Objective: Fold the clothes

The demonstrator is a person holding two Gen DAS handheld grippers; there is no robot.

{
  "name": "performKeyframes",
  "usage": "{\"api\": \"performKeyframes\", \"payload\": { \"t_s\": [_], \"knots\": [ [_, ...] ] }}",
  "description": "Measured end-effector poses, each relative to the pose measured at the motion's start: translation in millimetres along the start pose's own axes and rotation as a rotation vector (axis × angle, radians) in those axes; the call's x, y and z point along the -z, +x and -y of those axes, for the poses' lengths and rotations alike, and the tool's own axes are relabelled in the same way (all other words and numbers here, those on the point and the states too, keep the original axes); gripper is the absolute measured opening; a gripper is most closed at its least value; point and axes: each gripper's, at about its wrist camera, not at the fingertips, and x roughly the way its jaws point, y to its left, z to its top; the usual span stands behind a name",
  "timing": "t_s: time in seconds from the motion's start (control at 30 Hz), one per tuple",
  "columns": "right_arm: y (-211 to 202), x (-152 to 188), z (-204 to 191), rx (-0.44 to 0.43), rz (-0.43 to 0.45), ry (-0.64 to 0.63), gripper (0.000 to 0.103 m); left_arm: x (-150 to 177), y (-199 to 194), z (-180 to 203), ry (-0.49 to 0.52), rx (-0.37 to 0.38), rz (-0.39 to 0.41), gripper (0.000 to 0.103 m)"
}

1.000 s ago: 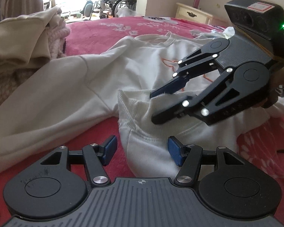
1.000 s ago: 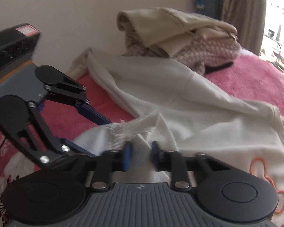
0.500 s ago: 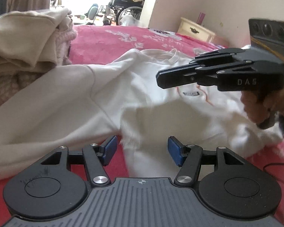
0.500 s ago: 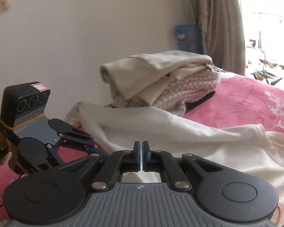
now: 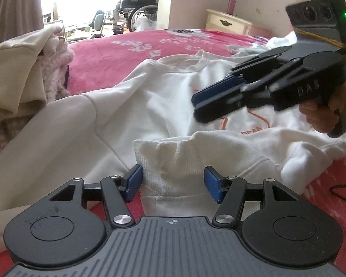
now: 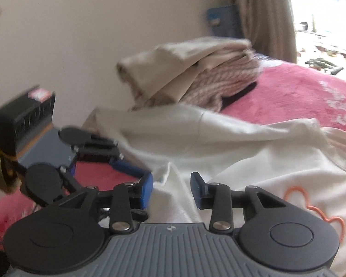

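Right claw (image 6: pixel 171 190) released the sweatshirt hem (image 6: pixel 166 175), opening.

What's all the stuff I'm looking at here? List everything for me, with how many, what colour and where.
sweatshirt: one, white with an orange outline print, spread on the bed, its hem folded up near the grippers
clothes pile: one, beige and pinkish knit pieces, on the bed by the wall
bedspread: one, pink with white flowers, under everything
nightstand: one, cream, by the far wall
cup: one, pink, on the nightstand
wheelchair: one, black, beyond the bed
curtain: one, brown, beside the window
cable: one, black, on the bedspread at right
hand: one, gripping the right gripper's handle
left gripper: black with blue pads, open across the hem
right gripper: same colours, jaws opening over the sweatshirt
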Motion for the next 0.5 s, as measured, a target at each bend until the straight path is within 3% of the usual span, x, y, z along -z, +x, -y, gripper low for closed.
{"api": "performKeyframes", "payload": {
  "t_s": [0.23,0.37,0.5],
  "knots": [
    [37,-2,-4,-0.048,-0.102,-0.023,0.038,6,-9,2,0.017,-0.022,0.003,0.059],
    [39,-4,2,-0.133,-0.098,0.043,0.008,12,-13,4,0.03,-0.03,-0.002,0.059],
    [28,-8,2,-0.232,-0.037,0.092,0.005,14,-17,3,0.022,-0.037,0.004,0.059]
  ]
}}
